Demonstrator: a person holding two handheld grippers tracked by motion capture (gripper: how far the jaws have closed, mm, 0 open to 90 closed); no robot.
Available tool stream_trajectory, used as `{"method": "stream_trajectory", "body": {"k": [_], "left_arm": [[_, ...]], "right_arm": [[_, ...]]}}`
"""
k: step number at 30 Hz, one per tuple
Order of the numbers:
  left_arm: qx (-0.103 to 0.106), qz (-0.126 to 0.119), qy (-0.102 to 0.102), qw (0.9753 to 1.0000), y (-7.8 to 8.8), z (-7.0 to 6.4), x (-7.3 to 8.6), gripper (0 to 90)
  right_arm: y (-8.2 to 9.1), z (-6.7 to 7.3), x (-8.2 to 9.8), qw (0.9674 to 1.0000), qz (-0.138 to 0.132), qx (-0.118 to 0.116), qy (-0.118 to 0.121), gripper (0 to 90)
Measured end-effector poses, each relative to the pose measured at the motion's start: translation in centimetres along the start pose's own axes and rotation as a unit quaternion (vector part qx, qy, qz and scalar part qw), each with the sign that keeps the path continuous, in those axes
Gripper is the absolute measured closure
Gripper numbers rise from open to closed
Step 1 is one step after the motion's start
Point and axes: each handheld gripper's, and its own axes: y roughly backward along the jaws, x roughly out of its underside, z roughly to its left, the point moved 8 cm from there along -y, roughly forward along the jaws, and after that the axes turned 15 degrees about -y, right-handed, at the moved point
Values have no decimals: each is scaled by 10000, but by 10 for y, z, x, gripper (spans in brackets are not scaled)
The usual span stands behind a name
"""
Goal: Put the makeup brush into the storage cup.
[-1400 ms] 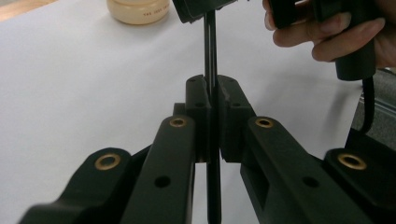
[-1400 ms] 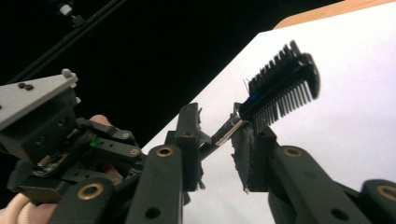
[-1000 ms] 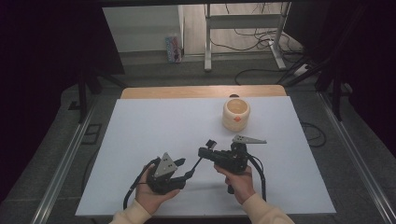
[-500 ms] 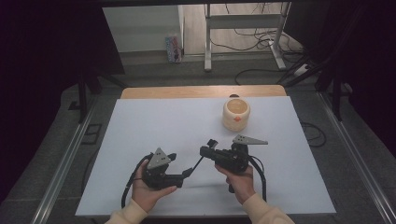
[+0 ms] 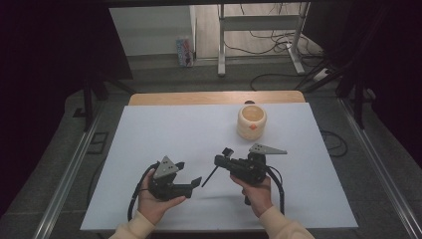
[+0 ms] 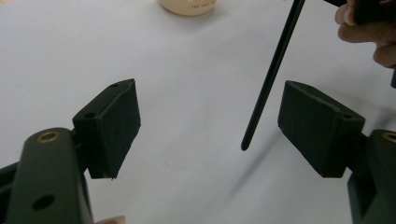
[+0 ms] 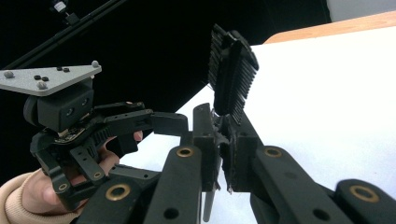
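Note:
My right gripper (image 5: 220, 162) is shut on a black tail comb (image 5: 226, 151). In the right gripper view the comb's toothed head (image 7: 232, 74) stands up above the pressed jaws (image 7: 219, 126). The thin tail (image 5: 209, 177) slants down and left toward my left gripper (image 5: 189, 173). In the left gripper view the tail (image 6: 273, 74) hangs between the wide jaws (image 6: 210, 126), nearer the right pad and touching neither. The left jaws have just been opening and are now open.
A cream cup (image 5: 251, 122) stands at the back right of the white tabletop (image 5: 149, 129), and its base shows in the left gripper view (image 6: 189, 5). A wooden edge (image 5: 209, 97) borders the far side, with dark floor and cables beyond.
The left gripper's jaws stand wider apart than a second ago, and that hand has shifted slightly left. The right gripper and the comb have stayed put.

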Motion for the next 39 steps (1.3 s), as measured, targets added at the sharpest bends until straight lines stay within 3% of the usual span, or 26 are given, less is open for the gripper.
{"method": "stream_trajectory", "body": {"k": [14, 21, 30, 39], "left_arm": [[-80, 0, -34, 10000, 13, 10, 8, 223], [-200, 138, -294, 9993, 25, 12, 17, 219], [-205, 306, -191, 9991, 40, 18, 36, 217], [-251, 370, -203, 9988, 51, 13, 47, 224]], "right_arm": [[7, -3, -7, 9998, -143, 82, 70, 847], [11, -3, -10, 9997, -205, 103, 117, 847], [17, -4, -16, 9992, -314, 141, 184, 847], [20, -5, -19, 9990, -373, 161, 198, 847]]}}
